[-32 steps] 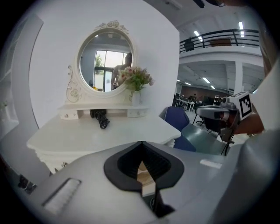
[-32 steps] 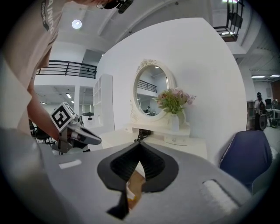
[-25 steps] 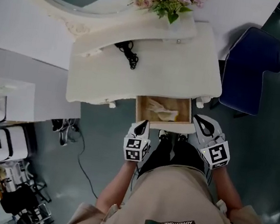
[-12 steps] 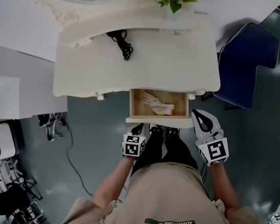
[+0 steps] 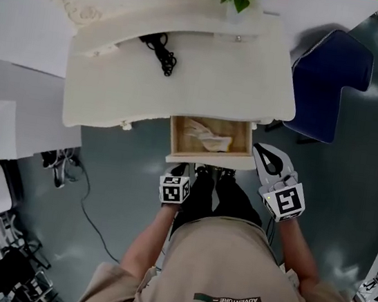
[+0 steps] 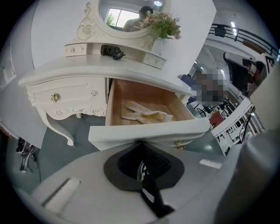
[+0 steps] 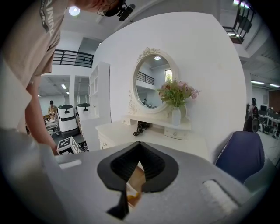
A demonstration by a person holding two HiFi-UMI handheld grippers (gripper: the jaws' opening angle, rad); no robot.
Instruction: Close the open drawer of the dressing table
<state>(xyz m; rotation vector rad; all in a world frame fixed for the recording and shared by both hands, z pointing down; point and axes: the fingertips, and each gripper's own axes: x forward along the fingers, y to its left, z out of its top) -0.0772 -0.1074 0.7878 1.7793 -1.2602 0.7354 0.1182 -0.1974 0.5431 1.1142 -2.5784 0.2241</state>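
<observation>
Drawer front (image 5: pixel 208 161) faces closed left tongs (image 5: pixel 185 170); right tongs (image 5: pixel 264 152) flank its corner.

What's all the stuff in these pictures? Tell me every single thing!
dressing table: one, cream white, middle
drawer: one, wooden inside, open at table's front
cloth: one, pale yellow, inside drawer
cord: one, black, on table's shelf
flowers: one bunch, pink and green, in white vase
mirror: one, oval, white frame, above table
chair: one, dark blue, right of table
left gripper: one, white and black, at drawer front
right gripper: one, white and black, by drawer's right corner
</observation>
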